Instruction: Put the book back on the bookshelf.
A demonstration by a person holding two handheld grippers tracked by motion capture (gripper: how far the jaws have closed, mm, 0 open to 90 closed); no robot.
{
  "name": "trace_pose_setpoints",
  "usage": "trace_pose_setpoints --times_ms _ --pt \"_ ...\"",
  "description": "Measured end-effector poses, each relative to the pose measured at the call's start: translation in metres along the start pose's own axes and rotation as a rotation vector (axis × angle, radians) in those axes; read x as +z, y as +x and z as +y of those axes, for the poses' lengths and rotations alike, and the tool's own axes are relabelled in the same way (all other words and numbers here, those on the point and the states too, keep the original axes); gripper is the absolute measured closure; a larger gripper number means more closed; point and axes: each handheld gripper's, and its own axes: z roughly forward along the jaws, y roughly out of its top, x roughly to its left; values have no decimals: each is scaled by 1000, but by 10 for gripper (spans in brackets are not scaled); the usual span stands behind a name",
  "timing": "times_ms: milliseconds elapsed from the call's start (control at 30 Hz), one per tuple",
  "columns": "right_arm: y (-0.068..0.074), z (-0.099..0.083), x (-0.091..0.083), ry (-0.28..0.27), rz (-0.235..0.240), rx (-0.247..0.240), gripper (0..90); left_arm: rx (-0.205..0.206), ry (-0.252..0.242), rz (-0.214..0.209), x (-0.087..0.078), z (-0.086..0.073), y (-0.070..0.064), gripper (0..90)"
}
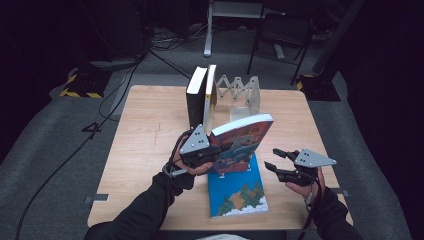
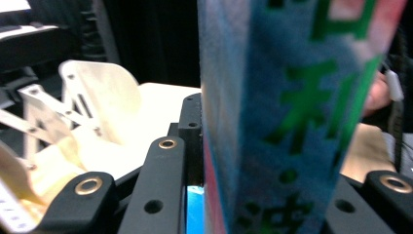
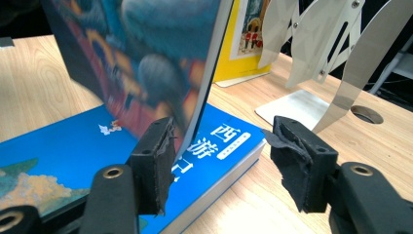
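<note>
Over the counter (image 1: 150, 130), book (image 1: 240, 142) lifted upright, clamped in left gripper (image 1: 212, 152) jaws. Right gripper (image 1: 275, 159) jaws apart, waiting. Not yet shelved beside standing books (image 1: 200, 95); blue book (image 1: 237, 192) lying flat.

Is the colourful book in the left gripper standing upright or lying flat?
Upright, slightly tilted: the colourful book stands on edge on the flat blue book, clamped by the left gripper.

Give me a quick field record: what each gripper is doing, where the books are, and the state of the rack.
left gripper: shut on the colourful book, holding it upright and tilted
right gripper: open, holding nothing, beside the raised book
blue book: lying flat on the table, under the raised one
standing books: two, upright at the far edge against the rack
metal folding rack: extended, slots to the right of the standing books free
</note>
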Motion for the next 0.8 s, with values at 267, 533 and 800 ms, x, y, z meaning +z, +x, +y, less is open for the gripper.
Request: trace_pose_setpoints --times_ms 267,533,800 --pt "-9 -10 4 73 -20 10 392 -5 -14 90 -5 6 21 742" --pt "-16 -21 7 130 -18 50 382 -3 -19 159 0 13 39 742" --pt "-16 -23 8 140 -15 48 382 -12 -6 241 5 14 56 742"
